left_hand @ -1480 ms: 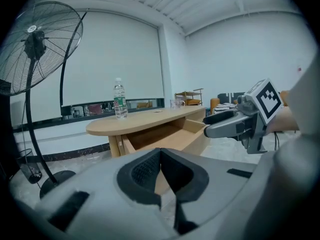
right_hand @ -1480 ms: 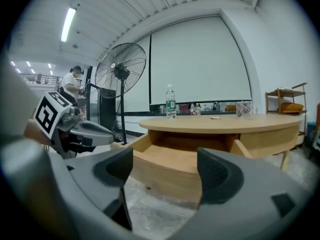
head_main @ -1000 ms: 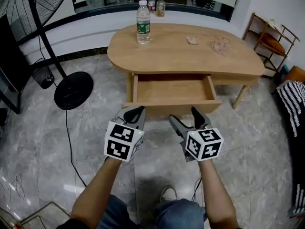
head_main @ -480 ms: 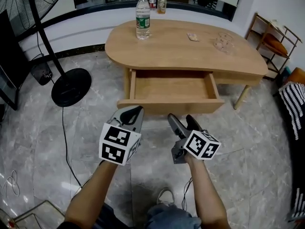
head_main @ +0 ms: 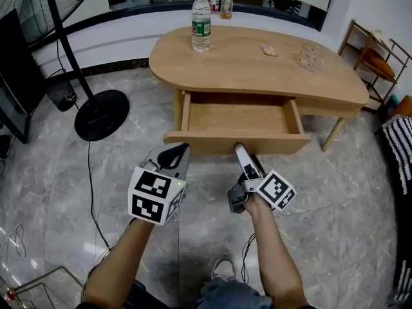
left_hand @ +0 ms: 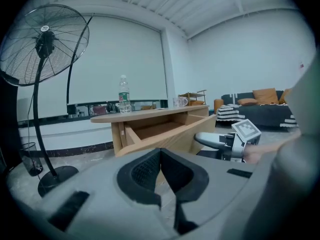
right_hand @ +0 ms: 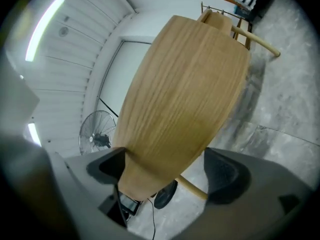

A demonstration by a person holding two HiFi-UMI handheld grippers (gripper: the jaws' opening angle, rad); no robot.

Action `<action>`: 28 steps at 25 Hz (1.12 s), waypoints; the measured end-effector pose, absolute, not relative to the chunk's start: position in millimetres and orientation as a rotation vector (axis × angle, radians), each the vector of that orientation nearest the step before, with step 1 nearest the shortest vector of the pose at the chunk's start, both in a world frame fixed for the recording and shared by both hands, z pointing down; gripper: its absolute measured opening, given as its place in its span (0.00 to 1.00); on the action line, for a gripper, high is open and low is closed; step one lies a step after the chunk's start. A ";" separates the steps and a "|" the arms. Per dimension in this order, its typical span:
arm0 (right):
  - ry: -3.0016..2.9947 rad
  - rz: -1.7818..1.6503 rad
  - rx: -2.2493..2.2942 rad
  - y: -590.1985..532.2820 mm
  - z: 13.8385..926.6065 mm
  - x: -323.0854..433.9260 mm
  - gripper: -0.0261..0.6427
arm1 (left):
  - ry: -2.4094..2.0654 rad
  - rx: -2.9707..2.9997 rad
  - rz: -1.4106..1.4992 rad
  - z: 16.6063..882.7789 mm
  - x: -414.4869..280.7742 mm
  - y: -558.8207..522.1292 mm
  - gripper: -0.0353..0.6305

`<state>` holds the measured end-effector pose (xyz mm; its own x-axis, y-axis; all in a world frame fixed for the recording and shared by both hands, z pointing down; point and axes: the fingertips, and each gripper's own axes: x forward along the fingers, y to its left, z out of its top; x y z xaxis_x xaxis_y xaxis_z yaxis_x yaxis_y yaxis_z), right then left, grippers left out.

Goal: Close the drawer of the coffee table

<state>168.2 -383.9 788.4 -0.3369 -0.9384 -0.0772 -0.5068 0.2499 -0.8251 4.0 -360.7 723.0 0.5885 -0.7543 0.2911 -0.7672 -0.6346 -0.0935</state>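
Observation:
The wooden coffee table [head_main: 251, 63] has its drawer [head_main: 241, 118] pulled out and empty; the same drawer [left_hand: 165, 134] shows in the left gripper view. My right gripper [head_main: 243, 154] lies rolled on its side, low, with its tips just before the drawer's front panel [head_main: 206, 143]. Its jaws have just been opening and stand wide. In the right gripper view [right_hand: 165, 166] that panel [right_hand: 180, 94] fills the space ahead of them, and the pads do not press on it. My left gripper [head_main: 171, 154] hovers left of it, short of the drawer, its pads [left_hand: 150, 169] together on nothing.
A water bottle [head_main: 201, 28] and a glass [head_main: 310, 55] stand on the table top. A floor fan's round base [head_main: 102, 114] and its cable [head_main: 90, 172] lie to the left. A chair [head_main: 376, 60] stands at the right. The person's shoe [head_main: 222, 266] is below the grippers.
My right gripper has rolled onto its side, sunk lower and come up to the drawer front, with its jaws spread wider. The left gripper has hardly moved.

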 end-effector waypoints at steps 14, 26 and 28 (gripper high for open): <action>1.888 -1.056 -1.354 -384.7 772.8 167.0 0.73 | -1.321 2.772 0.452 715.2 -0.2 -361.4 0.06; 1.896 -1.086 -1.349 -388.4 773.3 165.1 0.75 | -1.320 2.776 0.420 704.3 1.6 -371.4 0.06; 1.891 -1.089 -1.352 -392.3 773.2 165.8 0.74 | -1.321 2.774 0.418 703.8 3.4 -373.0 0.06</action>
<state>165.8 -392.3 773.2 -0.3295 -0.9441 0.0107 -0.4830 0.1588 -0.8611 3.4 -373.0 703.8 0.6007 -0.7564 0.2587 -0.7674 -0.6363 -0.0784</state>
